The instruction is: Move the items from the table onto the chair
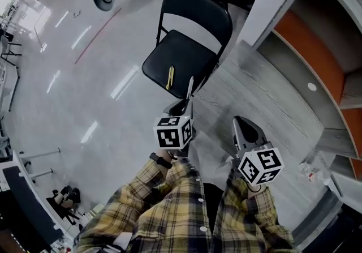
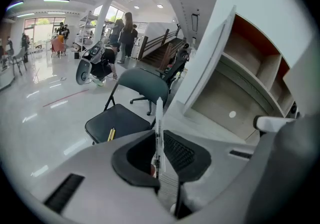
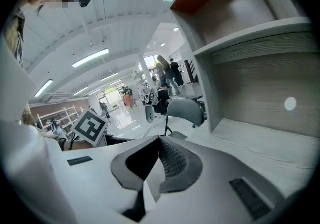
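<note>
Chair [image 1: 189, 48]; left claw [image 2: 159, 142] on, perhaps, a pen [image 2: 159, 115]

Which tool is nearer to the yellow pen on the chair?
Left. The left tool, gripping a thin white stick, is at the chair's near edge, short of the yellow pen; the right tool is farther back, over the table.

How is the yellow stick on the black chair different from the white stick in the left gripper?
The slim yellow stick lies flat on the seat of the black folding chair. The slim white stick is clamped in the left gripper and pokes out past its jaws. The yellow one is already on the chair. The white one is not there yet. Both are long, thin and pen-shaped.
</note>
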Available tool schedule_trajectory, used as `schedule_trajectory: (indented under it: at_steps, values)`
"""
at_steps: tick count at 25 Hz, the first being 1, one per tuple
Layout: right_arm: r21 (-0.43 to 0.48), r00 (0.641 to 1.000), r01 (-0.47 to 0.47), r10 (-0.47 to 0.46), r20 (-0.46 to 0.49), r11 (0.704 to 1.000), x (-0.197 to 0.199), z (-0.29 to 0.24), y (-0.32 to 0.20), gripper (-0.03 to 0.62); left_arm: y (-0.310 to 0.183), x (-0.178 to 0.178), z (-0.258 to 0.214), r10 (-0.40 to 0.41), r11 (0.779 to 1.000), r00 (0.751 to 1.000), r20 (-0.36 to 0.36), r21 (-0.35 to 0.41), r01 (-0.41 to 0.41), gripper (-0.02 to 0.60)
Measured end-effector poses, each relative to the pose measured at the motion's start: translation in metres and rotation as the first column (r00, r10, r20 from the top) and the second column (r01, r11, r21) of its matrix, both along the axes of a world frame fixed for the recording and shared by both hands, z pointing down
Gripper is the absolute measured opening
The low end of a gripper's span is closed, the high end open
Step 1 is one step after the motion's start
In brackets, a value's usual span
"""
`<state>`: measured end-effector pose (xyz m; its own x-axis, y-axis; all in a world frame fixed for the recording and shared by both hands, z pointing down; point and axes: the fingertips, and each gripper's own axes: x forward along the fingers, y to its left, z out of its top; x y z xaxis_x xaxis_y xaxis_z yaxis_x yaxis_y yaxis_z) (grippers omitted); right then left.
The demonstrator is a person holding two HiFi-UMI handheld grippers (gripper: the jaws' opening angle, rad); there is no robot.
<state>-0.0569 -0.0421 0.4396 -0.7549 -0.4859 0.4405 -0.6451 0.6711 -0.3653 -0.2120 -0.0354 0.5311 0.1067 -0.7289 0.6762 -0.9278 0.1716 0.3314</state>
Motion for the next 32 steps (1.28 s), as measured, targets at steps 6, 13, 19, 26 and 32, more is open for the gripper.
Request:
schedule_trajectory:
  at_steps: [6,13,19,26,32]
  values:
    - [-0.023,0.999,0.032,-0.033,-0.031,0.999,-0.116,0.026,-0.035,0.017,-0.018,-0.105,0.029,-0.012,0.999,1.0,0.004,-0.044,0.012,0.054]
    - [-0.09,0.996,0.048,-0.055,-0.073,0.995,-0.222,0.088,-0.07,0.017,-0.037,-0.2,0.105,-0.056,0.991,0.998,-0.024,-0.126,0.053,0.054]
    - [-0.165,0.991,0.078,-0.094,-0.092,0.983,-0.282,0.158,-0.093,0.017,-0.057,-0.239,0.19,-0.088,0.977,0.994,-0.066,-0.201,0.073,0.054]
    - [-0.21,0.982,0.116,-0.144,-0.123,0.971,-0.315,0.226,-0.126,0.017,-0.08,-0.261,0.279,-0.106,0.96,0.991,-0.077,-0.266,0.083,0.054]
    - [-0.269,0.979,0.103,-0.146,-0.142,0.958,-0.315,0.259,-0.133,0.017,-0.093,-0.261,0.34,-0.1,0.942,0.991,-0.093,-0.33,0.064,0.054]
